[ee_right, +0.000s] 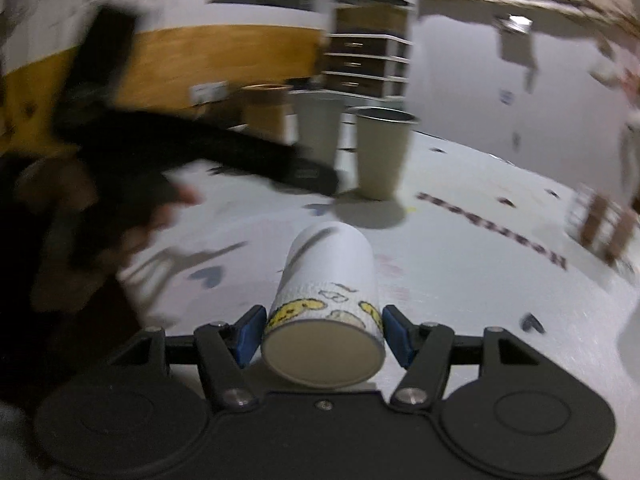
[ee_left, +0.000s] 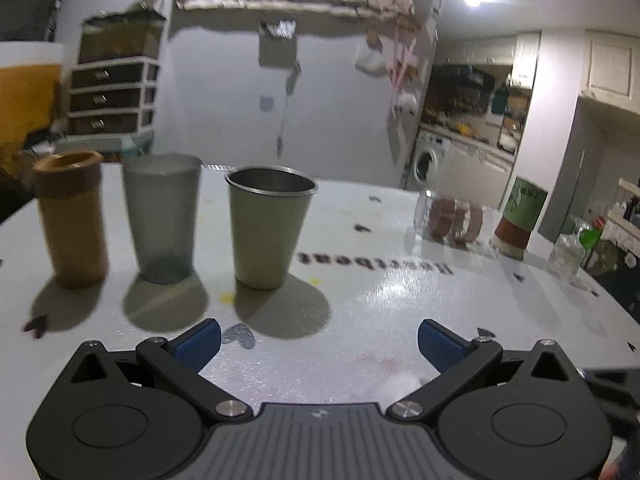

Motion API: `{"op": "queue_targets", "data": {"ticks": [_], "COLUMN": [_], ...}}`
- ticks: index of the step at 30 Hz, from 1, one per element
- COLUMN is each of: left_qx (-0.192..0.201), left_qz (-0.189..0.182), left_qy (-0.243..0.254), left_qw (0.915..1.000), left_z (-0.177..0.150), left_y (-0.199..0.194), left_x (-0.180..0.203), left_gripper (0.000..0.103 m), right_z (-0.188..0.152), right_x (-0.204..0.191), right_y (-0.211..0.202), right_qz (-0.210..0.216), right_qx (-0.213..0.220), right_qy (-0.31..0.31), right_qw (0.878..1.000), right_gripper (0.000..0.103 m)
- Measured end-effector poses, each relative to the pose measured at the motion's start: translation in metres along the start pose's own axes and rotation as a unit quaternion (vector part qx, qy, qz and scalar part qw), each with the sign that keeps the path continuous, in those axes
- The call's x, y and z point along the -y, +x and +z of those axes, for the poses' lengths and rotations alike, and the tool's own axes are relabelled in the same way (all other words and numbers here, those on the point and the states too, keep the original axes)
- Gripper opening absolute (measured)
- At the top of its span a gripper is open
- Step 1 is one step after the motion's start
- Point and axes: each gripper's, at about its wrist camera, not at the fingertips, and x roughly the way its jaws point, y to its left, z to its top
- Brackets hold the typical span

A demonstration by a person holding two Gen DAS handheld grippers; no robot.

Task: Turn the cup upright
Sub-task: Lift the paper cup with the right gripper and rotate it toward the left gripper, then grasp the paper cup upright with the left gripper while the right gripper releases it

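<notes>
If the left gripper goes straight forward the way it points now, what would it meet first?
Probably nothing soon. The open left gripper points over bare white table; the beige metal cup stands left of that line, though depth is unclear.

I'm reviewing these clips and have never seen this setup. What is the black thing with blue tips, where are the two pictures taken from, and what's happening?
No robot: a person holds a two-finger gripper in each hand, each with a camera looking along its fingers. The left gripper is open and empty above the white table, facing three upright cups: brown cup, grey cup and metal cup. The right gripper grips a paper cup lying on its side, flat end toward the camera.
</notes>
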Motion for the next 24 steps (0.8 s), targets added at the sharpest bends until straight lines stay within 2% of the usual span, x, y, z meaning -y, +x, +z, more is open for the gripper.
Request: {"op": "queue_targets", "data": {"ticks": [4,8,11,18,24], "left_qx": [-0.035,-0.062,-0.081,-0.084,-0.086], "left_qz": [-0.011,-0.007,-0.01,-0.013,-0.02], "left_qy": [0.012,0.03,0.029,0.014,0.014], "left_qw": [0.9992,0.9976,0.9963,0.9962,0.996], "left_z": [0.0,-0.007,-0.014,-0.023,-0.033], "left_y": [0.017,0.024,0.025,0.011,-0.006], "left_x": [-0.003,-0.006,-0.012,-0.024,-0.021], "left_gripper": [0.103,0.103,0.103,0.103,0.103], "right_z": [-0.007,-0.012,-0.012,-0.017,-0.017], "right_x": [-0.016,-0.02,-0.015,0.003,0.022], "right_y": [-0.01,-0.017,-0.018,-0.031,-0.022], "right_qz": [0.032,0.032,0.004,-0.056,-0.1], "right_qx": [0.013,0.02,0.022,0.031,0.031], "right_qy": [-0.049,-0.061,-0.051,-0.018,0.026], "right_qw": [0.998,0.997,0.998,0.998,0.994], "right_gripper": [0.065,0.067,0.076,0.077,0.078]}}
